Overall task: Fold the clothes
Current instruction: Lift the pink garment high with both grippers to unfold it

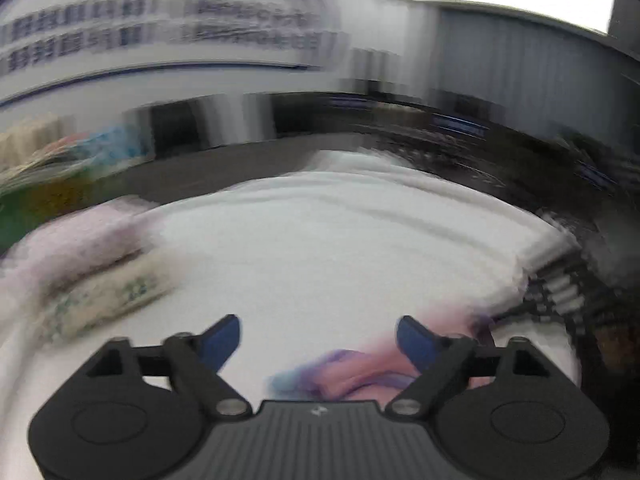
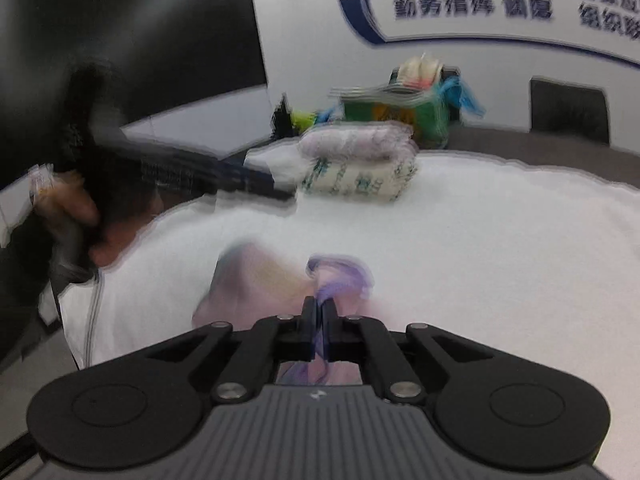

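A small pink and purple garment [image 2: 260,284] lies crumpled on the white cloth-covered table [image 2: 480,240]. My right gripper [image 2: 319,308] is shut on a fold of this garment, with purple cloth pinched between its black fingers. In the left wrist view the same garment [image 1: 360,368] lies just below my left gripper [image 1: 319,334], whose blue-tipped fingers stand wide apart with nothing between them. The left gripper also shows blurred at the left of the right wrist view, held in a person's hand [image 2: 72,208].
A stack of folded clothes [image 2: 360,160], pink over white with green print, sits at the far side of the table. Behind it stands a green bag [image 2: 400,104] stuffed with items. A dark chair [image 2: 568,112] is by the wall.
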### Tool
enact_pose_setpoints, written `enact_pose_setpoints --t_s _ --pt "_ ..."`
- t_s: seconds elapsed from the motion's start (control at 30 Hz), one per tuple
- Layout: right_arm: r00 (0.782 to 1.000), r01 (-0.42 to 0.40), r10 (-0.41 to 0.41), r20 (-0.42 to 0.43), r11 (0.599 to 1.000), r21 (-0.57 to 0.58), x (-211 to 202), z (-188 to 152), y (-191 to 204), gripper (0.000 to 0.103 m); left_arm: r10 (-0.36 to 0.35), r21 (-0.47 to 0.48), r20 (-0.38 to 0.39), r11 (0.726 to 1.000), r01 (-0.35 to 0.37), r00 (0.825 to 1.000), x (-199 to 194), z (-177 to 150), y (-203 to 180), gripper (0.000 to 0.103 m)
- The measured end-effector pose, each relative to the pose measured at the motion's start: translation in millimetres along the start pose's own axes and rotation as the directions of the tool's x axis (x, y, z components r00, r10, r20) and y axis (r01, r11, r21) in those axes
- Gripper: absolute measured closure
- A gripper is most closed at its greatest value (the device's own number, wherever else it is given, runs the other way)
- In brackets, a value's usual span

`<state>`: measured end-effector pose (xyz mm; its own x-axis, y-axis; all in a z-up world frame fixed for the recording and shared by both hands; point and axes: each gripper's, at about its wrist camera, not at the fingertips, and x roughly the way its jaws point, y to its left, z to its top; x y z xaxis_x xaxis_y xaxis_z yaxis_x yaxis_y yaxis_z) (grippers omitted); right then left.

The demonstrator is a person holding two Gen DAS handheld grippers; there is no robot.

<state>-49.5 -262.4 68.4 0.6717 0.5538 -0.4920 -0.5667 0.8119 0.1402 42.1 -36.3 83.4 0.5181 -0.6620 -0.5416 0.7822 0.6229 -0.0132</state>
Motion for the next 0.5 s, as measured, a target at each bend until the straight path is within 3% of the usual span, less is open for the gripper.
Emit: enact_pose_setpoints --t_s 0.03,0.1,0.13,0.2,0.27,0.33,0.43,0.5 --pt "1.000 0.015 -0.015 0.006 1.000 -0.008 -6.1 4.3 -4.0 0.101 -0.034 0.051 -0.031 0.998 0.035 0.999 15.7 0.2 1.0 0.017" --pt "0.999 0.046 -0.045 0.017 0.999 -0.024 -18.2 12.8 -11.9 0.101 -0.019 0.031 -0.173 0.999 0.024 0.985 50.4 0.9 7.6 0.027" --pt "0.999 0.053 -0.052 0.011 0.998 -0.036 -19.4 13.5 -14.0 0.101 -0.029 -0.019 -0.235 1.000 0.025 0.971 63.9 -0.2 14.4 0.038" --pt "0.999 0.050 -0.051 -0.010 0.997 -0.050 -16.1 8.7 -15.6 0.101 -0.057 -0.119 -0.310 0.993 0.021 0.949 79.8 -4.0 28.6 0.043" --pt "0.998 0.050 -0.053 -0.034 0.997 -0.061 -11.1 3.1 -17.5 0.101 -0.067 -0.178 -0.291 0.984 0.015 0.954 79.6 -7.0 41.8 0.052" --pt "0.997 0.046 -0.049 -0.053 0.997 -0.060 -5.3 -0.5 -21.4 0.101 -0.086 -0.223 -0.267 0.975 0.026 0.960 73.9 -6.6 48.3 0.100" --pt "0.996 0.073 -0.076 -0.036 0.995 -0.070 -5.2 7.8 -23.7 0.101 -0.047 -0.246 -0.173 0.969 0.003 0.984 46.0 14.6 44.8 0.099" --pt "0.992 0.119 -0.114 0.044 0.986 -0.116 -19.8 31.4 -18.5 0.102 -0.011 -0.260 -0.099 0.966 -0.015 0.995 22.9 31.3 41.4 0.099"
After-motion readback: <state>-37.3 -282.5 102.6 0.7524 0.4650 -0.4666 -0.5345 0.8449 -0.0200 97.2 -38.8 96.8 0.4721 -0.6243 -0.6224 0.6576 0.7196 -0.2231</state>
